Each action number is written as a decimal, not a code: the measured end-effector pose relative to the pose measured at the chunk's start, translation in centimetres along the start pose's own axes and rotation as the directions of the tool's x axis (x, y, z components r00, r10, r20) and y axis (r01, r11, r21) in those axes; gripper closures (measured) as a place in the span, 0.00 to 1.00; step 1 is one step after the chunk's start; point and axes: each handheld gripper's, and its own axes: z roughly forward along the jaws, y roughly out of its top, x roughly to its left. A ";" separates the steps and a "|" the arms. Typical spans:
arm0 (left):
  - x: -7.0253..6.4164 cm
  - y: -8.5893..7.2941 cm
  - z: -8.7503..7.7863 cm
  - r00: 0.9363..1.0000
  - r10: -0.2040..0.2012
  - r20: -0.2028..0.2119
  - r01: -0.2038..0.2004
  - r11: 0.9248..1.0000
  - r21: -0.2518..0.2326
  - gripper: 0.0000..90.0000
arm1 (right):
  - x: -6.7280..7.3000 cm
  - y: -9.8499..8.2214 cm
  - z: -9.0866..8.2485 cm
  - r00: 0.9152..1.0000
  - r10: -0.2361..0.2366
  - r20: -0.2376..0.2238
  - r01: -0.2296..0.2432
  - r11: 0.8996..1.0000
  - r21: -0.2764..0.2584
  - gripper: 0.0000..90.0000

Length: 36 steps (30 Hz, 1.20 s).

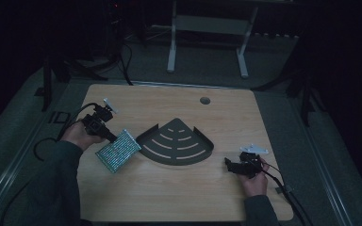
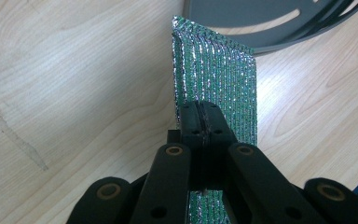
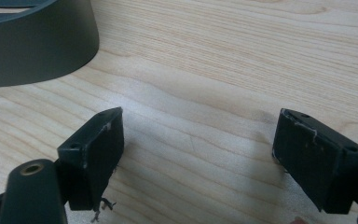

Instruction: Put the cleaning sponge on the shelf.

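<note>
Dark floor and the legs of a white frame lie behind a pale wooden tabletop (image 1: 179,197) with rounded corners and a small round cable hole (image 1: 205,100) near its far edge. At the middle of the tabletop sits a dark grey, fan-shaped tray (image 1: 176,143) with curved slots in its floor and a low rim.

Just left of the tray, the left gripper (image 1: 112,138) is clamped on a glittering green pad (image 1: 118,151), a flat rectangle with ribbed, silvery stripes. In the left gripper view the two jaws are pressed together on the near edge of the pad (image 2: 214,79), which stands on edge, reaching away toward the rim of the tray (image 2: 279,28); wood grain shows on both sides of it. From the high view the pad's far corner is close to the tray's left wall, though whether they touch I cannot tell.

The right gripper (image 1: 230,164) rests low at the tabletop's right side, near the tray's right corner and well apart from the pad. In the right gripper view its jaws stand wide apart with bare wood between them, and the tray's wall (image 3: 37,46) is at the upper left.
</note>
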 end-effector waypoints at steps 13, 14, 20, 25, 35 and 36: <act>-0.5 1.2 -0.5 1.000 0.019 0.002 -0.019 1.000 -0.012 1.00 | 0.0 0.0 0.0 1.000 0.000 0.000 0.000 1.000 0.000 0.18; -0.5 1.3 -0.5 1.000 0.021 0.001 -0.021 1.000 -0.011 1.00 | 0.0 0.0 0.0 1.000 0.000 0.000 0.000 1.000 0.000 0.18; -0.8 2.0 -0.8 1.000 0.030 -0.003 -0.030 0.999 -0.014 1.00 | 0.0 0.0 0.0 1.000 0.000 0.000 0.000 1.000 0.000 0.18; -0.9 2.4 -0.7 0.999 0.034 -0.008 -0.034 0.999 -0.014 1.00 | 0.0 0.0 0.0 1.000 0.000 0.000 0.000 1.000 0.000 0.18; -1.5 3.8 -0.8 0.999 0.046 -0.020 -0.046 0.999 -0.012 1.00 | 0.0 0.0 0.0 1.000 0.001 0.000 -0.001 1.000 0.000 0.18; -1.6 3.9 -0.8 0.999 0.047 -0.020 -0.048 0.999 -0.011 1.00 | 0.0 0.0 0.0 1.000 0.001 0.000 -0.001 1.000 0.000 0.18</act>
